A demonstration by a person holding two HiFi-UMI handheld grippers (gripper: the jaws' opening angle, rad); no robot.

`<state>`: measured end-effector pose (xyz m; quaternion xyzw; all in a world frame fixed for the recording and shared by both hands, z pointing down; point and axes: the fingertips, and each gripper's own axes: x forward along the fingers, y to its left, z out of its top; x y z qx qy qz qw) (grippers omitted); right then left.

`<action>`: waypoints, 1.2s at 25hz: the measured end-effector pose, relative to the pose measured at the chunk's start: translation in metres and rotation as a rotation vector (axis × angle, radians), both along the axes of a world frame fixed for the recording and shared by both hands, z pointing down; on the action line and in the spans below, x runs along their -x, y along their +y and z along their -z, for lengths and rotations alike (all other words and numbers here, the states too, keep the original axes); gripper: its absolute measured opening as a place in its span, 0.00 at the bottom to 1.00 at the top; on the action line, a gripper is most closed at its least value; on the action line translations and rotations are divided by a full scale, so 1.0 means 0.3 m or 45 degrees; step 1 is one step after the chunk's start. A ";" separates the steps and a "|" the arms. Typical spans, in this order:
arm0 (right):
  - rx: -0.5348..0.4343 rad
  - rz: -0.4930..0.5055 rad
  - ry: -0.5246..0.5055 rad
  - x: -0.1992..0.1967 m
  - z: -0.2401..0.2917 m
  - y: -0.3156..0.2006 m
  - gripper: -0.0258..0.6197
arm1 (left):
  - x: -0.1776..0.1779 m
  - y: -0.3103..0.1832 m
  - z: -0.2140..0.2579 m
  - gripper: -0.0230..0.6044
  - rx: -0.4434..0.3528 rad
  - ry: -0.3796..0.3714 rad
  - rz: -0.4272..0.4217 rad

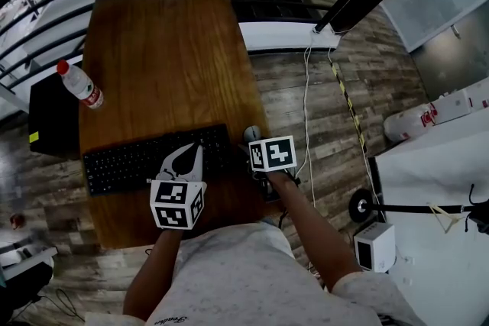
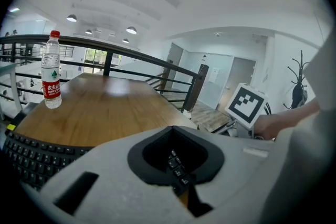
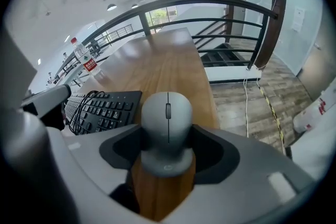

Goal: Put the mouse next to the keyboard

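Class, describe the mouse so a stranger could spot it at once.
Find the long wooden table, then the black keyboard at its near end. By the keyboard's right end, in the right claw, sits the mouse: small, rounded, grey, not black.

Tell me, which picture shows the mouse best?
The right gripper view. The grey mouse fills the middle, held between the jaws of the right gripper, with its scroll wheel clear. The head view shows only a small part of it past that gripper, right of the keyboard. The left gripper view does not show it.
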<state>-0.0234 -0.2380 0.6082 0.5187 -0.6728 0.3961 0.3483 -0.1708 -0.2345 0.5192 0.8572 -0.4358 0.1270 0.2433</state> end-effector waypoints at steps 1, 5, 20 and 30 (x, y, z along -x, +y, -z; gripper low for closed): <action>0.006 -0.009 0.005 0.001 -0.002 -0.002 0.49 | 0.003 0.000 -0.003 0.03 0.002 0.001 -0.001; 0.020 -0.038 0.019 -0.005 -0.014 -0.017 0.49 | 0.014 -0.007 -0.006 0.03 0.004 0.005 0.004; -0.010 -0.056 0.129 0.002 -0.047 -0.035 0.50 | 0.024 -0.017 -0.029 0.03 0.015 0.008 0.005; -0.026 -0.190 0.153 -0.007 -0.042 -0.041 0.50 | 0.039 -0.008 -0.030 0.03 0.017 0.007 0.011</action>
